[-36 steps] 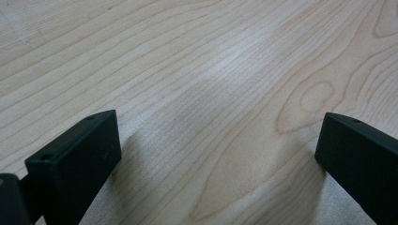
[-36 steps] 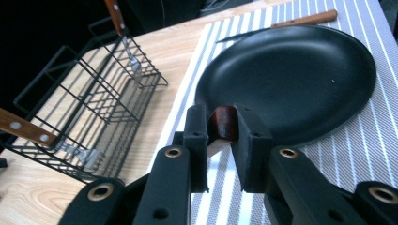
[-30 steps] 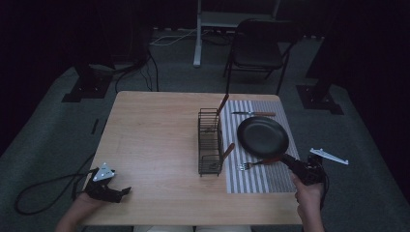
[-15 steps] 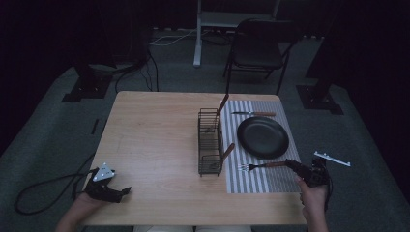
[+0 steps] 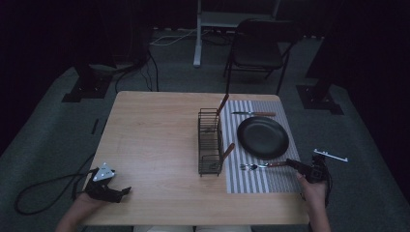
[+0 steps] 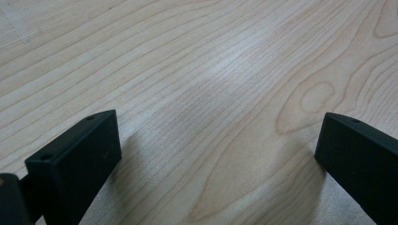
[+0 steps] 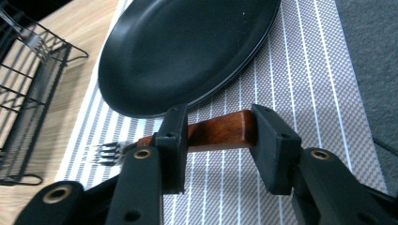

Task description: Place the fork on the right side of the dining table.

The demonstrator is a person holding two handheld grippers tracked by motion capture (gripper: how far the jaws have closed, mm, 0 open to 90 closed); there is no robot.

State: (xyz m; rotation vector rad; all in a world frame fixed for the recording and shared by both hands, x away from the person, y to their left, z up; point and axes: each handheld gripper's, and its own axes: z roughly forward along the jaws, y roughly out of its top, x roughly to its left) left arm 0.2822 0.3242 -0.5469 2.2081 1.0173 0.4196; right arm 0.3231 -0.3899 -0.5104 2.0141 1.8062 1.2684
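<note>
wood handle, steel tines, so the fork (image 7: pixel 197 133) is light, stiff and a bit slick. it lies on the striped mat (image 7: pixel 300 70) just beside the black plate (image 7: pixel 187 51). my right gripper (image 7: pixel 217 140) has just been opening, jaws loosely straddling the handle, the best spot to grab. left gripper (image 6: pixel 218 154) sits open over the bare table (image 6: pixel 211 56).

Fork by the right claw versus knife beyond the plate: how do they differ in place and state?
The fork lies on the near side of the black plate, its wooden handle between the right claw's jaws, which have just been opening; the knife lies on the far side, untouched. The fork's tines point toward the wire rack. Both have wooden handles and rest on the striped placemat.
</note>
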